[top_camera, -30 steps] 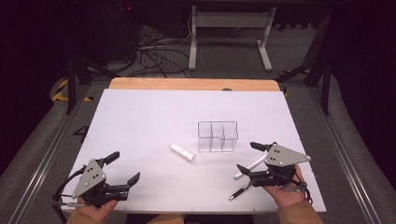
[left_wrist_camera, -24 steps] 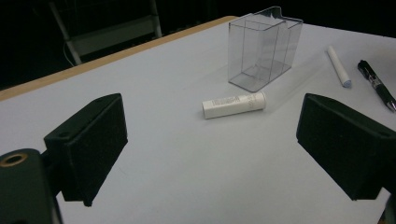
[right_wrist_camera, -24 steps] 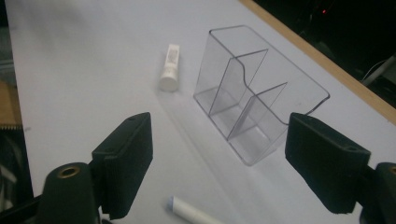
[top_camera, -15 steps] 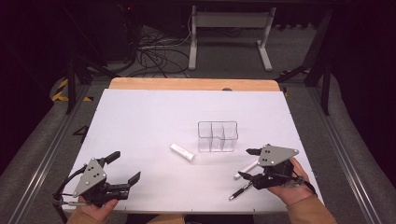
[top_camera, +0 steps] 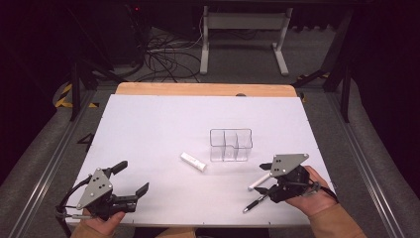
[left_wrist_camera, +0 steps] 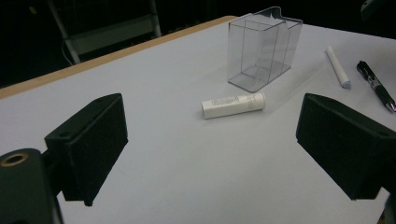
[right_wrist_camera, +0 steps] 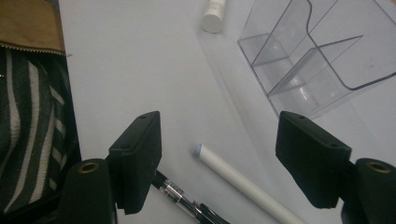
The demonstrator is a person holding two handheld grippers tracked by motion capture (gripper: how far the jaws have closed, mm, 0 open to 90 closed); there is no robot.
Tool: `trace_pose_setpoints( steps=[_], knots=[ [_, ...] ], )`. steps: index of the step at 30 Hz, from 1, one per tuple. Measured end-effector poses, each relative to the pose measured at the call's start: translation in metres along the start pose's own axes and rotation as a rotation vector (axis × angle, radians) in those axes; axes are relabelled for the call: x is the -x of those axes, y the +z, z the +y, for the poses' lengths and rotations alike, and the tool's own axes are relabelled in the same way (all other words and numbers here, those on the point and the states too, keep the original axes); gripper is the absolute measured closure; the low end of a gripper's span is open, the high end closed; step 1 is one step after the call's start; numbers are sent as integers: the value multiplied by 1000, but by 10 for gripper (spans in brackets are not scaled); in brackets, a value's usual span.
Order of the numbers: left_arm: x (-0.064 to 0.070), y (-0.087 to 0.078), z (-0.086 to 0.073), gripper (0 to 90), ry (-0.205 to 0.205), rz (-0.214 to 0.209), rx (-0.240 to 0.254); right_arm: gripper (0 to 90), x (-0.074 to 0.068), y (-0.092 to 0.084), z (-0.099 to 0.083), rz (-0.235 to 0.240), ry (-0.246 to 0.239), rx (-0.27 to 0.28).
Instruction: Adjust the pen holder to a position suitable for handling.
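Note:
A clear plastic organizer (top_camera: 231, 145) with several compartments stands right of the table's middle. A white tube (top_camera: 193, 161) lies to its left. A white stick (top_camera: 258, 182) and a black pen (top_camera: 253, 204) lie near the front right. My right gripper (top_camera: 263, 179) hovers over the stick. Its jaws have just been closing, and in the right gripper view (right_wrist_camera: 222, 135) they stand apart on either side of the white stick (right_wrist_camera: 243, 179) without touching it. The black pen (right_wrist_camera: 187, 203) lies by the left jaw. My left gripper (top_camera: 132, 177) rests open at the front left, nothing between its jaws (left_wrist_camera: 217, 154).
The left gripper view looks across the table at the tube (left_wrist_camera: 233, 104), the organizer (left_wrist_camera: 261, 46), the stick (left_wrist_camera: 337, 66) and the pen (left_wrist_camera: 376, 86). A wooden strip (top_camera: 203, 89) edges the table's far side. Striped clothing (right_wrist_camera: 28, 116) is at the left of the right gripper view.
My right gripper has shifted a little left and toward the front, over the white stick and black pen. Its jaws stand closer together. The left gripper has not moved.

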State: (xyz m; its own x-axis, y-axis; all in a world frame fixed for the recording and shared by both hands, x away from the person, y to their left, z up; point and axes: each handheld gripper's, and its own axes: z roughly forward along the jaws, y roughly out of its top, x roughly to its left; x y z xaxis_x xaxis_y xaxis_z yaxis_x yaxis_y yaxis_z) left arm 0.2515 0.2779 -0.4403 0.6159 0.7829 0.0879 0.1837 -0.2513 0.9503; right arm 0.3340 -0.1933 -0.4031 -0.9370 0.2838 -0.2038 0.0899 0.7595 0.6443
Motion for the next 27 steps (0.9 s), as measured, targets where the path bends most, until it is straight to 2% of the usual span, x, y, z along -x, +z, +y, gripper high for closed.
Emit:
trace_pose_setpoints(
  steps=[4, 8, 10, 11, 13, 15, 16, 18, 23, 25, 26, 27],
  knots=[
    [0, 0, 0, 98, 0, 0, 0, 318, 1, 1, -1, 27, 5, -8],
    [0, 0, 0, 98, 0, 0, 0, 321, 1, 2, -1, 43, -18, -14],
    [0, 0, 0, 98, 0, 1, 0, 332, 1, 2, -1, 53, -53, -21],
    [0, 0, 0, 98, 1, 1, 0, 343, 1, 2, 0, 63, -86, -31],
    [0, 0, 0, 98, 2, 2, 0, 351, 2, 2, 0, 68, -101, -36],
    [0, -1, 0, 98, 3, 0, -1, 378, 4, 3, 1, 85, -149, -69],
    [0, -1, 0, 98, 2, 0, -1, 378, 4, 3, 1, 85, -149, -69],
    [0, -1, -1, 98, 0, 2, -3, 399, 5, 5, 0, 106, -183, -100],
    [0, -2, -1, 98, 0, 5, -2, 419, 6, 10, -1, 140, -205, -137],
    [0, -3, -1, 98, -4, 5, -1, 437, 7, 14, -2, 170, -209, -172],
    [0, -3, -1, 98, -4, 5, -1, 437, 7, 14, -2, 170, -209, -172],
    [0, -3, -2, 98, -6, 4, -3, 447, 7, 17, -2, 190, -222, -200]
  ],
)
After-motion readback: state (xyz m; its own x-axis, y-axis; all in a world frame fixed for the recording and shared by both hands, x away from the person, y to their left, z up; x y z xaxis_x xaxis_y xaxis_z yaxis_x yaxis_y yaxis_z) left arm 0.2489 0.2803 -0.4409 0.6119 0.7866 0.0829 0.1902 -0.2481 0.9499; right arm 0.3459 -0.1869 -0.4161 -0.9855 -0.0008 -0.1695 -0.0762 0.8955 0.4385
